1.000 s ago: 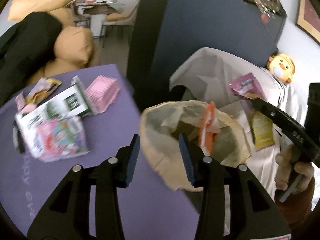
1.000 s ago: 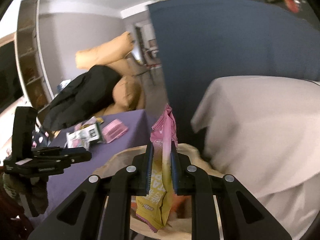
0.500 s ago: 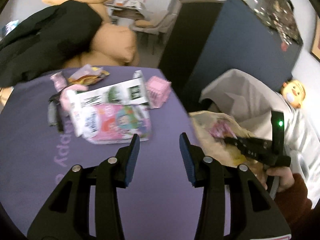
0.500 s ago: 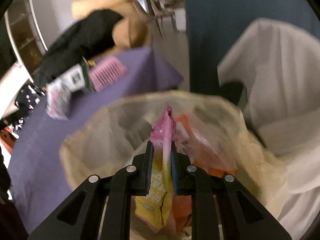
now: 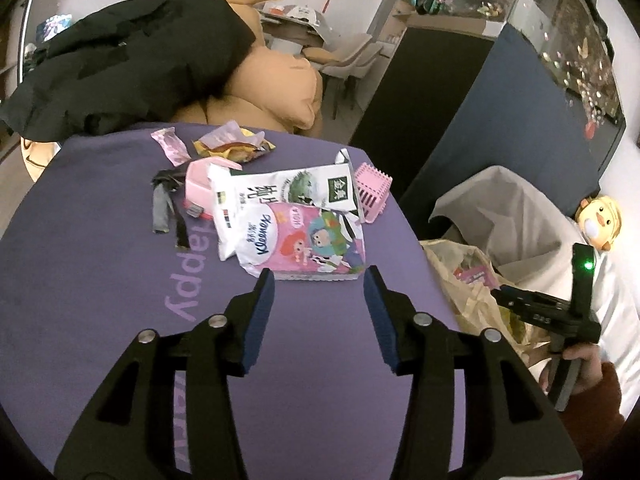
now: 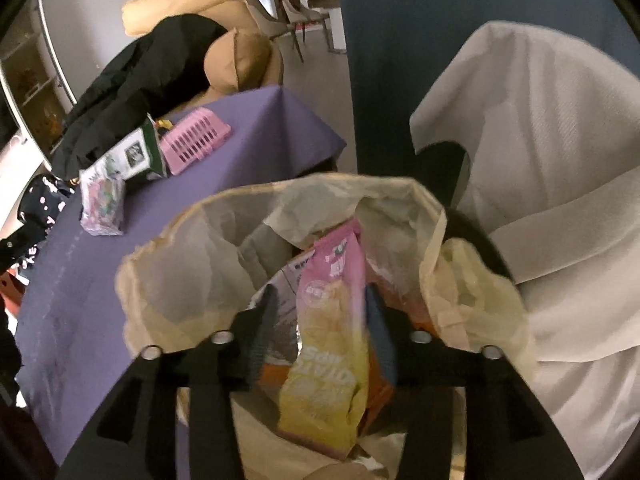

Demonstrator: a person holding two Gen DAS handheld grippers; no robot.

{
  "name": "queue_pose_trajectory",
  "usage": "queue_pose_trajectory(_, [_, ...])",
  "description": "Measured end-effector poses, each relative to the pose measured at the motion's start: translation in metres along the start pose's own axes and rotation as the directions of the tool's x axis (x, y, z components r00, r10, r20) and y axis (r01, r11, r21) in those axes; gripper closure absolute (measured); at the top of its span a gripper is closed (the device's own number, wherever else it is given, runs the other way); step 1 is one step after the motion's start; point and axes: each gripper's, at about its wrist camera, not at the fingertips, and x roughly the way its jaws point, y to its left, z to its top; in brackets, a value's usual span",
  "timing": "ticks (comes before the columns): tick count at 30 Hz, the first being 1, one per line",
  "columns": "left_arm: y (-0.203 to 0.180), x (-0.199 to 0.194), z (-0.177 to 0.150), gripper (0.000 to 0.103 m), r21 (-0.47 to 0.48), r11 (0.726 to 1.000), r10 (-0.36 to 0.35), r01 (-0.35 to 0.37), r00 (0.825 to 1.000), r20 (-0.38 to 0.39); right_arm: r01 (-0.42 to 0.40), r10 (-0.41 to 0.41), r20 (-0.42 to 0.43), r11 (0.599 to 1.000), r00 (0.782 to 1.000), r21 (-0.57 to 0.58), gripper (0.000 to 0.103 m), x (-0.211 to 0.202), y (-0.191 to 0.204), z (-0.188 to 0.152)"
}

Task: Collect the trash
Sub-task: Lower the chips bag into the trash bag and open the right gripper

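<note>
the left tool (image 5: pixel 318 276) hangs over the purple-covered bench (image 5: pixel 100 280) with its two blue-padded fingers spread wide and nothing between them. just beyond its tips lies a pink kleenex tissue pack (image 5: pixel 304 246), and touching that on the far side a white and green milk carton (image 5: pixel 280 196) lies flat. a pink slotted basket (image 5: pixel 372 190) sits at the right end of the carton, near the bench's far right corner. farther back are a small pink wrapper (image 5: pixel 174 146), a crumpled yellow and pink wrapper (image 5: pixel 234 146), and some dark grey strips (image 5: pixel 162 204) to the left of the carton. a black coat (image 5: pixel 120 60) is draped over a tan sofa (image 5: pixel 276 88) behind the bench.

to the right of the bench, the right tool (image 6: pixel 320 300) is over the mouth of a beige trash bag (image 6: pixel 192 264). its fingers are apart, blurred, and a pink and yellow chip bag (image 6: pixel 332 344) stands between them inside the trash bag; i cannot tell whether the pads touch it. orange packaging (image 6: pixel 380 396) shows in the bag beside it. a white cloth (image 6: pixel 540 160) covers the furniture to the right of the bag, and a yellow duck plush (image 5: pixel 600 220) rests on it at the far right.
</note>
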Motion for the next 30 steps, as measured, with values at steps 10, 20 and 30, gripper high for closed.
queue_pose_trajectory(10, [0.047, -0.025, 0.003, 0.059, -0.076, 0.997, 0.035, -0.03, 0.998, 0.058, 0.048, -0.033, 0.146, 0.993, 0.989, -0.104, 0.052, -0.065, 0.05, 0.026])
queue_pose_trajectory(20, [0.123, -0.029, 0.017, 0.058, -0.136, 0.986, 0.11, -0.097, 0.99, 0.086, 0.011, 0.027, 0.12, 0.952, 0.992, -0.307, 0.052, -0.042, 0.152, 0.04])
queue_pose_trajectory(30, [0.172, 0.068, 0.098, 0.058, -0.165, 0.979, 0.119, -0.118, 0.993, -0.009, 0.031, 0.007, 0.155, 0.969, 0.988, -0.244, 0.052, -0.01, 0.171, 0.056])
